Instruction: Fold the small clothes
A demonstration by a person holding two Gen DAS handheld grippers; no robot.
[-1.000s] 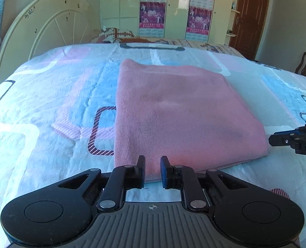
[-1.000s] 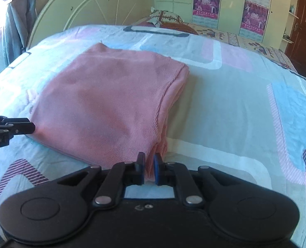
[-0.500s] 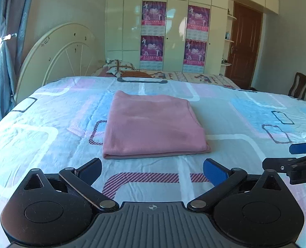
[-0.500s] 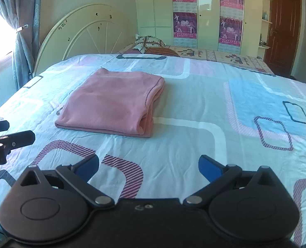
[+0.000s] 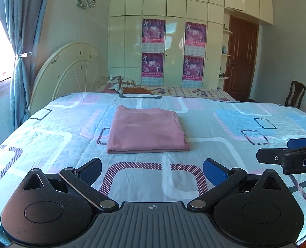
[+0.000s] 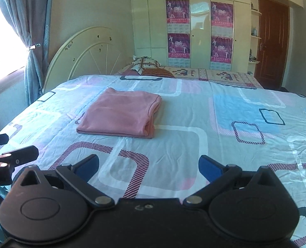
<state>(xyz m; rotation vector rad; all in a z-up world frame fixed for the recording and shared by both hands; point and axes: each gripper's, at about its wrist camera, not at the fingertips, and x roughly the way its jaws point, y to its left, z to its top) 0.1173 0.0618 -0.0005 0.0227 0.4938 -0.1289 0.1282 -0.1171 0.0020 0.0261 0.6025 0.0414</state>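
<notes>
A pink garment lies folded into a flat rectangle on the patterned bedsheet. It also shows in the right wrist view, with its folded layers at the right side. My left gripper is open and empty, held back from the garment near the bed's front edge. My right gripper is open and empty too, at a similar distance. The right gripper's fingers show at the right edge of the left wrist view. The left gripper's fingers show at the left edge of the right wrist view.
A cream round headboard stands at the left of the bed. A pillow and a second bed lie behind. Wardrobe doors with posters line the far wall. A brown door and a chair are at the right.
Both grippers were shut at the garment's near edge one second ago. They have let go, opened wide and drawn back and up from the garment, which stays folded.
</notes>
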